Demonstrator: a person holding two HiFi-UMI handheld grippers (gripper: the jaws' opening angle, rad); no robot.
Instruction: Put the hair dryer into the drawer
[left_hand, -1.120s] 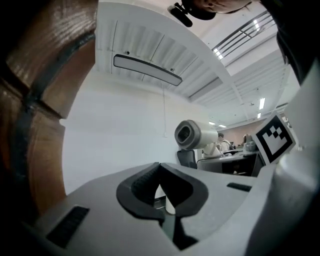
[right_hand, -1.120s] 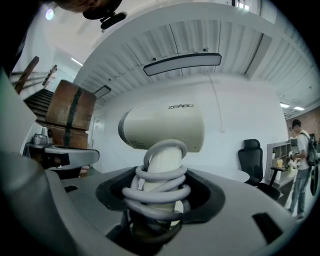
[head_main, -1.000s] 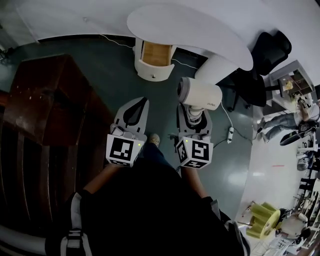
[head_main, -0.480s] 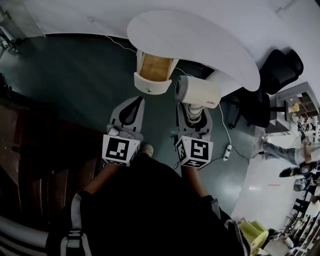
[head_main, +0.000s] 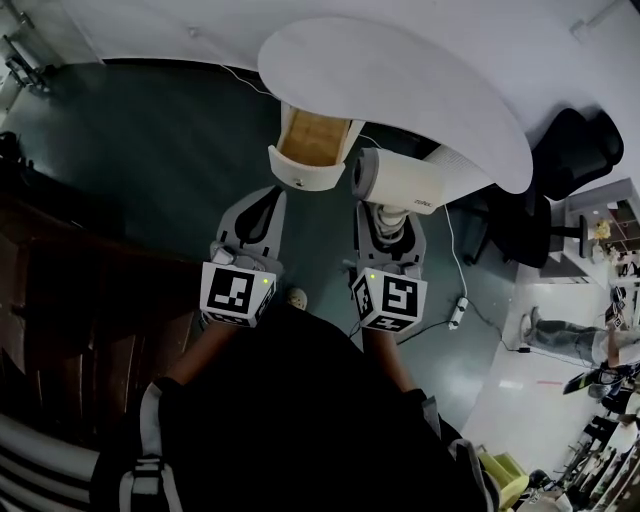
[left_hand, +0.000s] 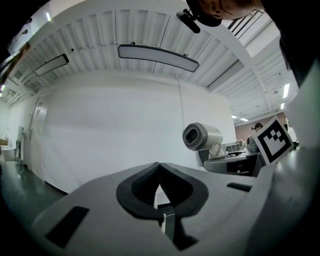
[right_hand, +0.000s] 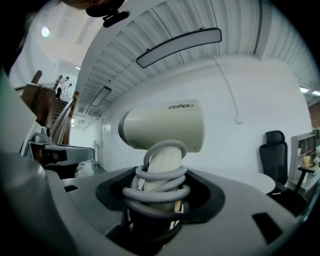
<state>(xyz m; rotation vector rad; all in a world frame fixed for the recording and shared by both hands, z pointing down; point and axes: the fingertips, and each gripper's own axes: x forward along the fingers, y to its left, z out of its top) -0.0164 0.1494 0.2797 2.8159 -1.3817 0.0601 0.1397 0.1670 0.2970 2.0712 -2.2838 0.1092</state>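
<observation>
Your right gripper (head_main: 387, 228) has its fingers clamped on the handle of the hair dryer (head_main: 400, 182), gripping through the grey cord (right_hand: 157, 182) coiled round that handle. The cream barrel juts out crosswise above the fingers. The left gripper (head_main: 258, 212) carries nothing, and its fingers are drawn together at the tips. The drawer (head_main: 312, 140) stands pulled out from the rounded white pedestal under the counter (head_main: 400, 85), and what shows of its wooden inside looks bare. The dryer hangs just to the right of it in the head view, not yet over the opening. Three risks from here, as judgement. First, the fingers bear on cord loops rather than on bare handle, so a sideways jolt could let the dryer twist or slide in the grip. Second, the barrel sits wide across the line of travel and the counter overhangs the back of the drawer (clearance there is hard to read), so it may knock the counter edge or the drawer rim on the way in. Third, the left gripper sits close to the drawer front, and a nudge from it could push the drawer shut.
</observation>
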